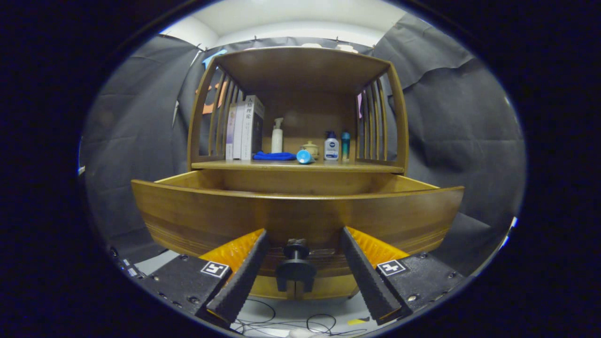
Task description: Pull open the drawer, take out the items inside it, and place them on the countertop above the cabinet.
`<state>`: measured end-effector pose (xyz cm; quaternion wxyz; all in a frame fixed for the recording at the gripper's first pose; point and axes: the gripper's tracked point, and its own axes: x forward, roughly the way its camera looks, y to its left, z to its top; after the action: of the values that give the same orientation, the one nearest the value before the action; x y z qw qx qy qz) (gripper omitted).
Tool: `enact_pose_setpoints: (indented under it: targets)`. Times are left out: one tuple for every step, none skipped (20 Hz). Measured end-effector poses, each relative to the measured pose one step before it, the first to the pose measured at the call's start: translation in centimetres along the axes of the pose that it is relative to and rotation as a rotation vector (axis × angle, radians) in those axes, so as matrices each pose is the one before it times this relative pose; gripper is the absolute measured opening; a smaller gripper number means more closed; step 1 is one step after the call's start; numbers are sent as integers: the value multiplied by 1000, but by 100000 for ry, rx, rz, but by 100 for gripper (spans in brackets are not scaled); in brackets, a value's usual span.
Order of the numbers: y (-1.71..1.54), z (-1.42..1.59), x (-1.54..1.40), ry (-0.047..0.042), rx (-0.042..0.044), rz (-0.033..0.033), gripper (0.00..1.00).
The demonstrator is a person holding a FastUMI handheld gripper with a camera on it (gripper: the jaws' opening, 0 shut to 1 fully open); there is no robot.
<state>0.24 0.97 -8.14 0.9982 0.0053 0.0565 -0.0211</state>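
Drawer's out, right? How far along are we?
Done: the drawer is pulled out from the cabinet. In hand: nothing; the gripper is open, its fingers either side of the drawer knob without pressing it. Left: taking out the contents, hidden behind the drawer front, and placing them on the countertop beside the blue cloth.

Dim booth, overhead ceiling light, sharp centre, fisheye-bowed edges

A wooden cabinet (296, 94) stands against black cloth. On its countertop (235, 165), from one side to the other: upright books (245, 127), a folded blue cloth (273, 156), a white pump bottle (277, 135), a blue tube lying down (304, 157), a small lidded pot (310, 148), two more bottles (331, 146).
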Motion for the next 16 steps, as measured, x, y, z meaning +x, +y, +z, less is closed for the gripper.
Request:
enact_pose_setpoints:
  targets:
    - [44,-56,83,-530,-9,-111,100]
    - [-5,74,30,-780,156,36,100]
    - [46,-18,191,-426,91,262,100]
    - [33,106,144,-530,58,202,100]
    - [-58,3,568,146,-88,167,99]
    - [-17,73,450,463,288,146,99]
    - [32,48,482,186,-123,25,99]
    - [-5,157,524,-2,-211,174,99]
    - [-13,74,462,-584,89,131,99]
    - [40,156,355,-1073,-96,8,99]
    - [43,103,370,-1034,-528,-158,99]
    - [59,183,356,-1232,-804,-238,99]
    - [32,222,342,-754,172,-197,99]
    - [119,-206,323,941,806,-143,99]
    - [133,115,392,-306,444,-162,99]
    - [96,-30,341,542,-427,-390,99]
